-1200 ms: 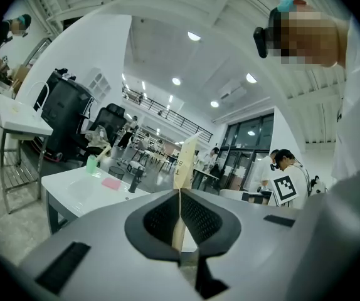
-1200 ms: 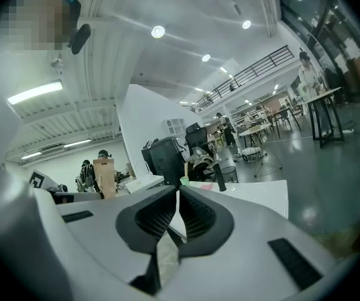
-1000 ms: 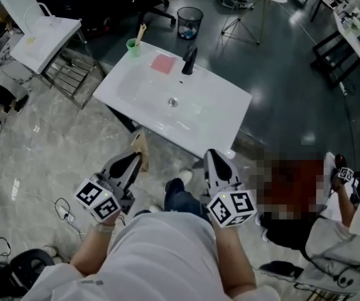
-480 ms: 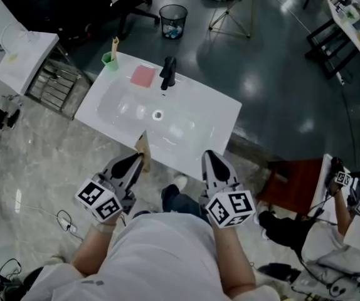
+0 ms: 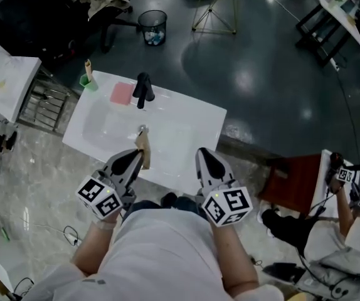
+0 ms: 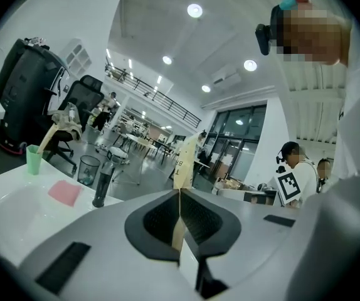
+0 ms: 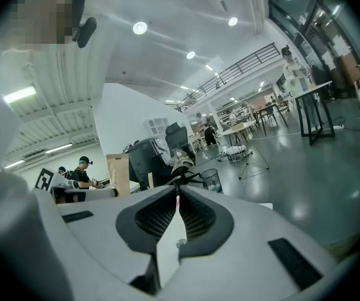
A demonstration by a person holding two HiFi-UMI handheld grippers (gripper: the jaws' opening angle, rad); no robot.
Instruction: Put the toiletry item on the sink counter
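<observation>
My left gripper (image 5: 140, 156) is shut on a thin tan toiletry packet (image 5: 143, 147), which stands upright out of its jaws; in the left gripper view the packet (image 6: 185, 160) rises from between the closed tips of the left gripper (image 6: 180, 193). It hangs over the front part of the white sink counter (image 5: 195, 127), near the drain. My right gripper (image 5: 202, 156) hovers at the counter's front edge, and the right gripper view shows the right gripper (image 7: 177, 197) shut with nothing in it.
On the counter stand a black faucet (image 5: 143, 90), a pink pad (image 5: 121, 93) and a green cup (image 5: 90, 81) holding a stick. A bin (image 5: 152, 27) is on the floor behind. A red stool (image 5: 293, 179) and a seated person (image 5: 349, 224) are at the right.
The sink counter has drawn closer and slid left in view. Both grippers, earlier short of it over the floor, now reach over its front edge. The packet stays in the left jaws.
</observation>
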